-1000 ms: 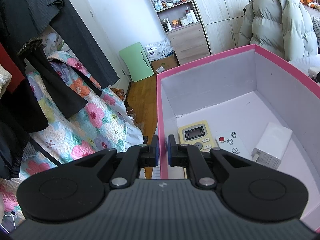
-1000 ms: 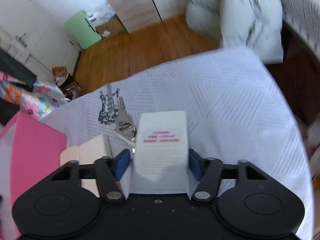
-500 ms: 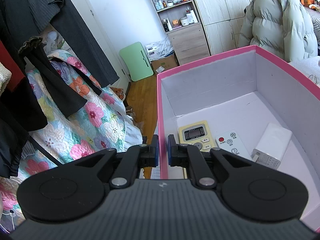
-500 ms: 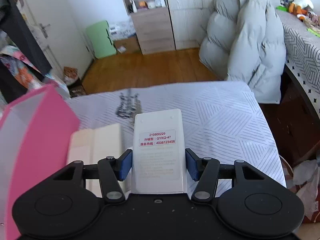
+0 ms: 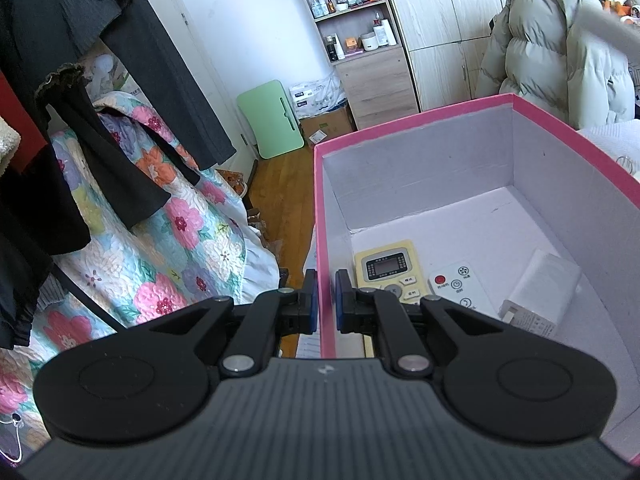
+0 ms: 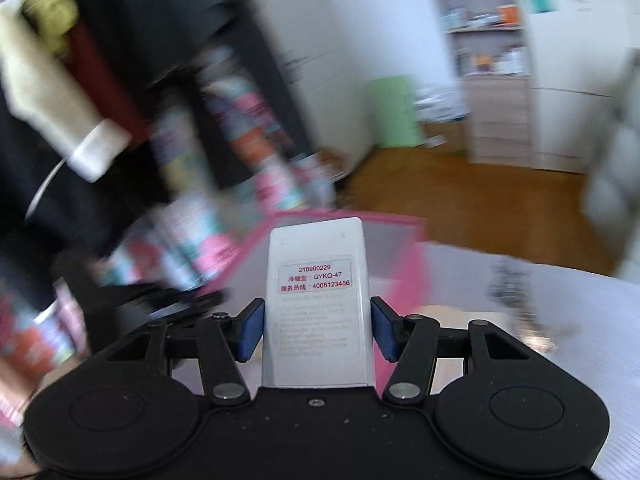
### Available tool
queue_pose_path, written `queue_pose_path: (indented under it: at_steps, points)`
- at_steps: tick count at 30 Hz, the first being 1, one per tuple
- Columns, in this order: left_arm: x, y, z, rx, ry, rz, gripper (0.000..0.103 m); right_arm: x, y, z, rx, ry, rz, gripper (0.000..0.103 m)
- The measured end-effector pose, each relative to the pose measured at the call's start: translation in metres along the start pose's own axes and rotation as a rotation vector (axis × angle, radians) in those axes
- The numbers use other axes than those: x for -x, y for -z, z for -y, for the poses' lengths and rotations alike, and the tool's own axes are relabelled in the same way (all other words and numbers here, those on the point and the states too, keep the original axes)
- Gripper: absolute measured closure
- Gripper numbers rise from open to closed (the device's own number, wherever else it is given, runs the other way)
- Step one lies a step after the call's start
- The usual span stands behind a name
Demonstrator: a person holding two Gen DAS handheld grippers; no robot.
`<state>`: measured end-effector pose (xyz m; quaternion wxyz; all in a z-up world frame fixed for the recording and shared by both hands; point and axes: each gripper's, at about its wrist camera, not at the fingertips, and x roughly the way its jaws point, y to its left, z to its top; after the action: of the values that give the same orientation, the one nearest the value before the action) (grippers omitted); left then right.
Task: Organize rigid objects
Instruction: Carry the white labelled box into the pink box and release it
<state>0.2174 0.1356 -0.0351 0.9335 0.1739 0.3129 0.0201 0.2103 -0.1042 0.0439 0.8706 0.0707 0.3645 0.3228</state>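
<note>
My left gripper (image 5: 327, 302) is shut on the near left wall of a pink box (image 5: 412, 114), one finger outside and one inside. In the box lie a yellow remote (image 5: 388, 268), a white remote (image 5: 456, 286) and a white power bank (image 5: 540, 292). My right gripper (image 6: 316, 328) is shut on a white remote (image 6: 316, 292), held label side up in the air. The remote points toward the pink box (image 6: 416, 256), which is blurred in the right wrist view.
A floral quilt (image 5: 160, 240) and dark hanging clothes (image 5: 100, 80) are left of the box. A white patterned tablecloth (image 6: 580, 312) lies right of it, with a blurred dark item (image 6: 512, 284) on it. Wood floor, a shelf cabinet (image 5: 360, 40) and a puffy coat (image 5: 552, 52) stand behind.
My right gripper has swung left with the white remote, from over the tablecloth toward the pink box. The view is motion-blurred. My left gripper has kept its hold on the box wall.
</note>
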Motion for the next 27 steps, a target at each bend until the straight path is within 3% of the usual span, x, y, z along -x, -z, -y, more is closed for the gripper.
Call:
queue_pose_path:
  at_steps: [4,10,17,21,27]
  points:
    - [0.000,0.000,-0.001,0.000,-0.001,-0.001,0.096,-0.046,-0.001,-0.024,0.054,-0.060,-0.134,0.042]
    - [0.000,0.001,-0.002,-0.004,-0.002,-0.001,0.096,-0.095,0.006,-0.019,0.049,-0.063,-0.280,0.042]
    - [0.001,0.001,-0.001,-0.014,-0.010,-0.001,0.096,-0.121,0.001,-0.013,-0.046,-0.124,-0.367,0.042]
    - [0.001,0.001,0.001,-0.027,-0.011,0.000,0.096,-0.117,0.004,-0.004,-0.121,-0.154,-0.344,0.041]
    - [0.001,0.000,0.005,-0.051,-0.023,0.000,0.095,-0.055,-0.001,-0.002,-0.101,-0.182,-0.164,0.041]
